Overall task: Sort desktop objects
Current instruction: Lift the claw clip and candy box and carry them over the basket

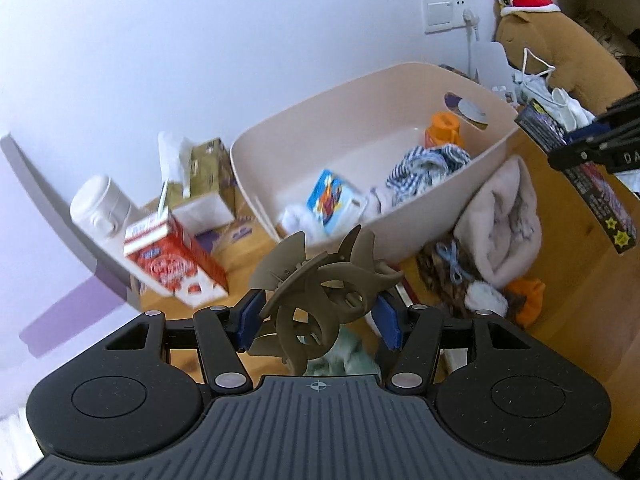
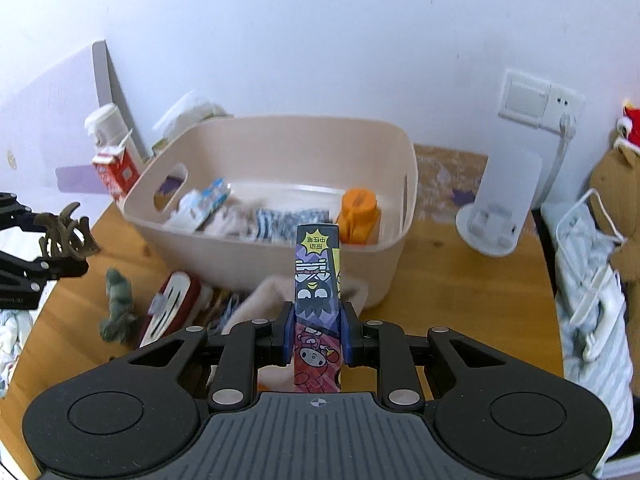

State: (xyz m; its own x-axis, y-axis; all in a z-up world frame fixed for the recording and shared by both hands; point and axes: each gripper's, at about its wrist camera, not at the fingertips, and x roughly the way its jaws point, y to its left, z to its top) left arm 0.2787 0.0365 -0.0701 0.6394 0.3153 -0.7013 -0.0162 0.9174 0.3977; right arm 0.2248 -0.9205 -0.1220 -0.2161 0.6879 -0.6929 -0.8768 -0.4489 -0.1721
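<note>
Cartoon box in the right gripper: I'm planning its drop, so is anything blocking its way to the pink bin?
Nothing visible does. The right gripper holds the cartoon box above the desk clutter, and the pink bin directly ahead is open-topped.

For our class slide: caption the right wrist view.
Right gripper holds a cartoon-printed box before a beige bin.

I see bright, even, cool light, a bluish wall (image 2: 320,40), soft motion blur, and fisheye-bent, dark corners.

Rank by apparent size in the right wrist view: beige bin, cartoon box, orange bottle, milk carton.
1. beige bin
2. cartoon box, inflated by nearness
3. orange bottle and milk carton: too alike to rank
</note>
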